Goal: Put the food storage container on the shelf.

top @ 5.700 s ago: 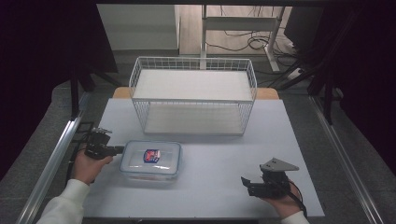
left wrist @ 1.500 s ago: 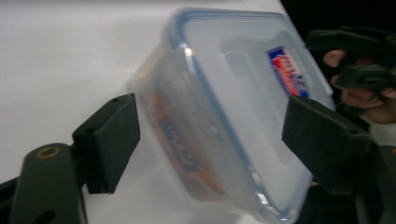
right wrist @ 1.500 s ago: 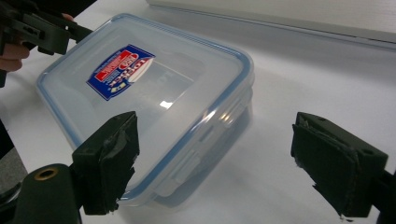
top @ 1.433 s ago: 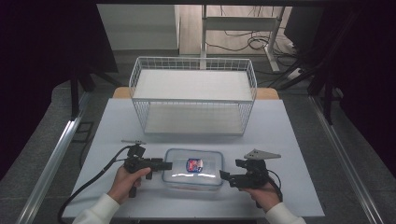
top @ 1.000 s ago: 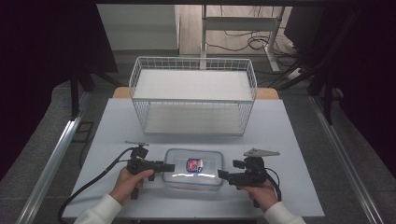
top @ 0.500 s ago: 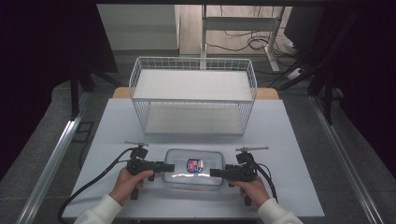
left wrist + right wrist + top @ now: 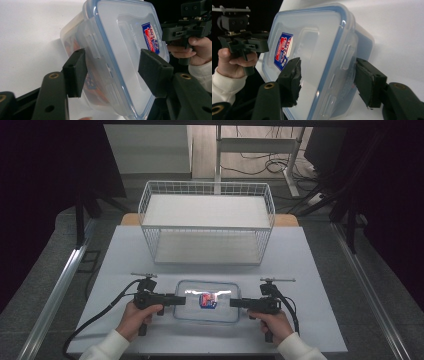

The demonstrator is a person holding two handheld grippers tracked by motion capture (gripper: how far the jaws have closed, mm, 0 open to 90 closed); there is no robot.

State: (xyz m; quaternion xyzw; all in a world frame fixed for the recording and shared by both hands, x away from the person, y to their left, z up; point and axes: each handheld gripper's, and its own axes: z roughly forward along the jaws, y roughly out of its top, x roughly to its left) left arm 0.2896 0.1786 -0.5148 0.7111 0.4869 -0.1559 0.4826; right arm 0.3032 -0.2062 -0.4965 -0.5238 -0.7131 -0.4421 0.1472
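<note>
Clear rectangular plastic lidded container (image 7: pixel 207 301) on white worktop (image 7: pixel 310 270). Left claw (image 7: pixel 113 72), right claw (image 7: pixel 327 80): just closing, clamping container's ends. Risk: slick plastic slips, container drops.

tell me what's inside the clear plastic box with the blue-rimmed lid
Through the clear plastic box, the side wall shows blurred orange-red contents, unidentifiable. From above, the frosted lid and its red-blue sticker hide them.

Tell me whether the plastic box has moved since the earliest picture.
Yes. The lidded plastic box has shifted rightward on the table, from below the wire basket's left end to below its middle.
</note>
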